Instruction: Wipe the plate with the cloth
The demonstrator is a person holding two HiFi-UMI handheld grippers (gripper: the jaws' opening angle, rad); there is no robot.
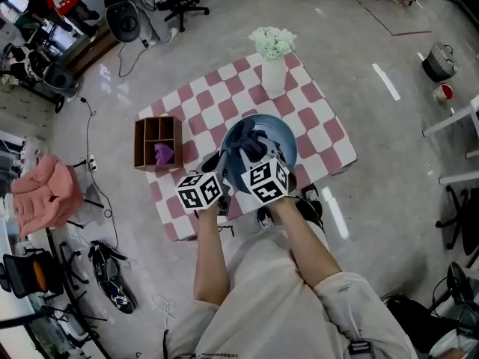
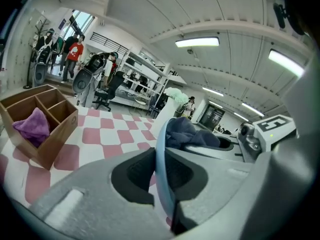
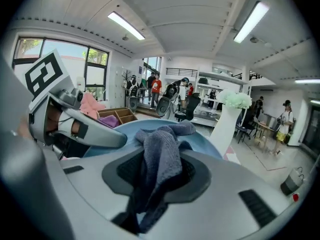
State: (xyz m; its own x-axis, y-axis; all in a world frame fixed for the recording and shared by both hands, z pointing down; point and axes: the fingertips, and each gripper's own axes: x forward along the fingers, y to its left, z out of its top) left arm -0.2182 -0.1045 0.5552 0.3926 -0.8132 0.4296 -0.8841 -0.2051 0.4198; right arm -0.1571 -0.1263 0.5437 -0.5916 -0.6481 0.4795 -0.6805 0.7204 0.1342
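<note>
Clamps plate (image 1: 278, 134) rim in left hand-held gripper (image 2: 159, 176) | pinches cloth (image 3: 159, 149) in right hand-held gripper (image 3: 157, 181), against plate face just ahead

Light-blue plate (image 1: 280, 136) tilted; crumpled grey-blue cloth (image 1: 252, 146) bunched against its upper face.

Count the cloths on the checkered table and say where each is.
2: a grey-blue cloth clamped in the right gripper over the plate; a purple cloth in the wooden box. Others may be hidden.
</note>
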